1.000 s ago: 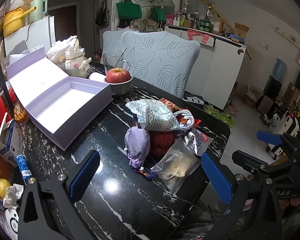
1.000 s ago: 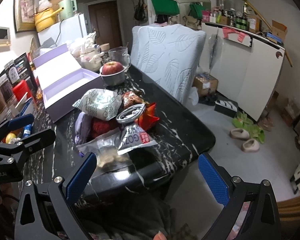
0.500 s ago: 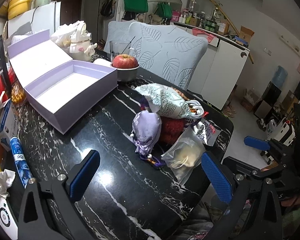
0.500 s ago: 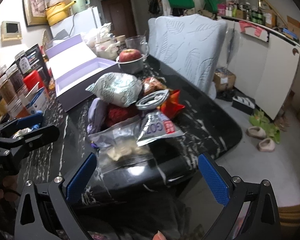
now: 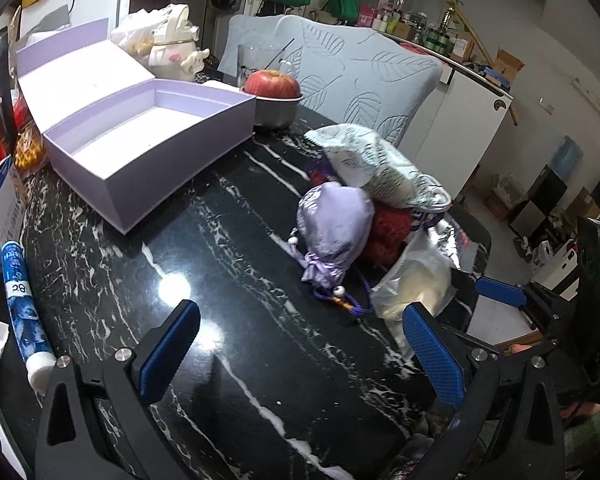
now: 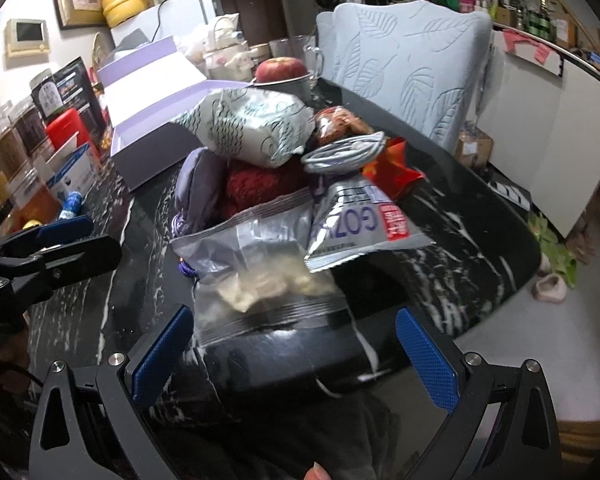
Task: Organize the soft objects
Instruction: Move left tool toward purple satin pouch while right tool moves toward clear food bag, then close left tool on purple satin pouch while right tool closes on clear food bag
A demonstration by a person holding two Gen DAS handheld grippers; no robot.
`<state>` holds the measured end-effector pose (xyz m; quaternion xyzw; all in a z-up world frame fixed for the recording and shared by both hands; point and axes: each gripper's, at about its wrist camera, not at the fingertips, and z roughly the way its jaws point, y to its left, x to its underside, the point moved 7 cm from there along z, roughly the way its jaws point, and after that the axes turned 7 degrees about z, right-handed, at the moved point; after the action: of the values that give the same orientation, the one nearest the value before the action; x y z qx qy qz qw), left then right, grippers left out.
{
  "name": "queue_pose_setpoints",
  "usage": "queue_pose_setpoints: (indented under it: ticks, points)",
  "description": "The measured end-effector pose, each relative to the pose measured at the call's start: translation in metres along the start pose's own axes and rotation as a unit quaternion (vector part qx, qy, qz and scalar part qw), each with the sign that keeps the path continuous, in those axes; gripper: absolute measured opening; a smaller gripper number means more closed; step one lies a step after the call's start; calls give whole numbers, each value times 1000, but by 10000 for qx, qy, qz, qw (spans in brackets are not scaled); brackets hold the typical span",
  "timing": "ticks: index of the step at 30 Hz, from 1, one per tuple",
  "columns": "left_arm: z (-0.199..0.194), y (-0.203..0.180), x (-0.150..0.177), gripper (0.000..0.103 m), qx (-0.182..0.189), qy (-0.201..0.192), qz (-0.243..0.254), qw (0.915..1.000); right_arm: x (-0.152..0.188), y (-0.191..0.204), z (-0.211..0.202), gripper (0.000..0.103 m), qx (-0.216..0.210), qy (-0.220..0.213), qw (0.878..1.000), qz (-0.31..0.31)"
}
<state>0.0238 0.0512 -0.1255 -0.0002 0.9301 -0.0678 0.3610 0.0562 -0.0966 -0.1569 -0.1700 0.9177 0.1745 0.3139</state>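
Both the left gripper (image 5: 298, 346) and right gripper (image 6: 292, 344) hovered with fingers apart, empty, near the heaped soft pouches; the limp lilac drawstring pouch (image 5: 334, 228) looked light, best pinched at its gathered neck.

A glossy black stone-look table (image 5: 236, 280) veined in white mirrors a lamp at lower centre. On it: a satiny lilac cloth pouch (image 5: 334, 228), fuzzy red knit (image 5: 388, 232), a clear crinkled plastic bag (image 6: 256, 276), a shiny foil packet (image 6: 356, 224) and a matt lilac card box (image 5: 148, 148). Upper centre, a brushed metal bowl (image 5: 274, 110) holds a waxy apple (image 5: 272, 83).
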Motion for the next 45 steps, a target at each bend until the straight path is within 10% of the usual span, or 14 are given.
queue_pose_setpoints:
  ticks: [22,29,45]
  points:
    - [11,31,-4,103,32,15,-164,9999,-17,30,41,103,88,-80,9983,-567]
    - [14,29,-8,103,19,40,-76,10000,-18,28,36,74,89,-180,9978,-627]
    - [45,-9,-31,103,543,126,293,9980,-11,12,19,69,-266,-184,9985,-439]
